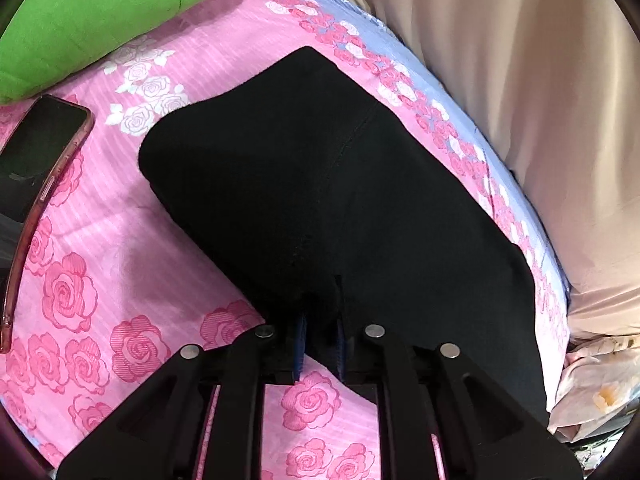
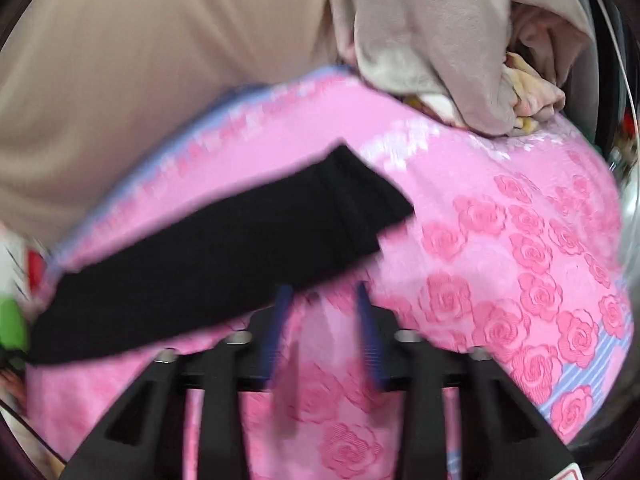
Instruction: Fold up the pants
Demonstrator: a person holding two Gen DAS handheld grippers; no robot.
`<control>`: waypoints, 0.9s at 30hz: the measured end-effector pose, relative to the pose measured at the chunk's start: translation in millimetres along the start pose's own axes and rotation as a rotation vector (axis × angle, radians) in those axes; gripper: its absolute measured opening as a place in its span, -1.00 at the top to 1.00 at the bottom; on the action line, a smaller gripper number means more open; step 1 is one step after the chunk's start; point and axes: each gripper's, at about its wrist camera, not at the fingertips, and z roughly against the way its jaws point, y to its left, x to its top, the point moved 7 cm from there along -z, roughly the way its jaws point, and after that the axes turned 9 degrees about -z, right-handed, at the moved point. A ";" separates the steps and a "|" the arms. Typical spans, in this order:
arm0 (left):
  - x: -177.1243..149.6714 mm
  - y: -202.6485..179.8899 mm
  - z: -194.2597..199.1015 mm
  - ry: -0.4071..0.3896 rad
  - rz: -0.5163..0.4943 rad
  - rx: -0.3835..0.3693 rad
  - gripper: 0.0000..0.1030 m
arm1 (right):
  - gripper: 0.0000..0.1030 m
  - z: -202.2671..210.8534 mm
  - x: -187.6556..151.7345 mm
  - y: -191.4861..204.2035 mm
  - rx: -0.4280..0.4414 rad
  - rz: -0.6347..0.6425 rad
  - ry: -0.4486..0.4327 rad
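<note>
Pants (image 1: 328,184): left gripper (image 1: 320,340) jaws pinch them; right gripper (image 2: 322,320) jaws gape empty.

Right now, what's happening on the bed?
A person with two handheld grippers is folding black pants on a pink rose bedsheet. The left gripper is shut on the pants' near edge. The right gripper is open over bare sheet, holding nothing, beside the leg end. A phone lies nearby.

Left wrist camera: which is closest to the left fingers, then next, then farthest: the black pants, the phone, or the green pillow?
1. Black pants: pinched between the left gripper fingers, dead centre.
2. Phone: on the pink sheet, at the left edge.
3. Green pillow: top left, past the phone.
</note>
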 end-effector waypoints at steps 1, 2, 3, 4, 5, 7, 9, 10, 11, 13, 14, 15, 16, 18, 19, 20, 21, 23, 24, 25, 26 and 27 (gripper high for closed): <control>0.2 -1.2 -0.3 -0.002 -0.011 0.015 0.77 | -0.39 3.3 8.9 5.8 0.024 0.004 -0.027; 0.4 -3.4 -0.9 -0.005 -0.019 0.025 0.77 | -0.41 2.6 15.6 10.7 0.025 0.021 -0.044; 0.2 -4.5 -0.8 -0.010 -0.029 0.038 0.76 | -0.41 -3.3 22.7 14.6 0.014 0.045 -0.051; 0.4 -5.3 -1.1 -0.014 -0.032 0.044 0.76 | -0.41 -14.6 27.9 16.4 -0.019 0.070 -0.042; 0.1 -5.4 -1.2 -0.019 -0.035 0.050 0.75 | -0.41 -29.5 31.0 16.0 -0.071 0.095 -0.022; -0.5 -4.7 -1.4 -0.027 -0.033 0.056 0.75 | -0.24 -52.2 28.1 11.5 -0.160 0.143 0.014; -0.6 -6.6 -2.4 -0.032 -0.046 0.064 0.75 | 0.06 -67.4 19.8 12.4 -0.156 0.155 0.065; -0.5 -6.8 -2.3 -0.034 -0.050 0.067 0.75 | 0.72 -66.3 21.7 15.0 -0.156 0.161 0.048; -0.6 -7.8 -1.8 -0.039 -0.058 0.071 0.77 | 0.80 -65.3 23.6 20.2 -0.134 0.176 0.046; 4.5 -13.7 0.6 -0.055 -0.058 0.073 0.82 | 0.84 -64.4 30.1 26.1 -0.139 0.194 0.036; 10.5 -21.2 4.0 -0.075 -0.073 0.065 0.83 | 0.85 -58.7 38.6 35.0 -0.133 0.217 0.007; 17.8 -27.5 11.6 -0.106 -0.088 0.062 0.83 | 0.85 -50.5 48.3 44.0 -0.130 0.239 -0.034; 27.2 -35.9 22.7 -0.149 -0.105 0.049 0.83 | 0.85 -41.4 58.7 52.0 -0.121 0.253 -0.073; 44.3 -54.4 45.4 -0.224 -0.142 0.000 0.83 | 0.85 -13.2 87.7 71.7 -0.084 0.277 -0.174; 49.3 -60.4 51.6 -0.245 -0.162 -0.001 0.83 | 0.85 -6.3 94.6 77.1 -0.086 0.294 -0.202; 52.1 -63.5 52.5 -0.255 -0.186 0.021 0.82 | 0.85 -4.6 98.7 78.2 -0.098 0.312 -0.218; 51.0 -60.2 46.2 -0.247 -0.195 0.064 0.82 | 0.85 -9.9 100.5 75.1 -0.112 0.315 -0.211; 38.4 -43.5 20.2 -0.172 -0.184 0.110 0.82 | 0.84 -49.0 87.2 45.6 -0.173 0.289 -0.106; 28.5 -32.9 5.7 -0.123 -0.164 0.112 0.82 | 0.84 -63.8 77.3 31.1 -0.199 0.277 -0.065; 12.8 -17.9 -12.2 -0.058 -0.130 0.108 0.81 | 0.84 -81.6 64.5 14.7 -0.241 0.273 -0.015; 7.8 -12.7 -15.1 -0.081 -0.118 0.081 0.79 | 0.84 -93.6 54.6 3.8 -0.264 0.266 0.026; 3.3 -10.9 -10.2 -0.130 -0.126 0.060 0.76 | 0.79 -82.2 59.5 3.7 -0.225 0.231 -0.012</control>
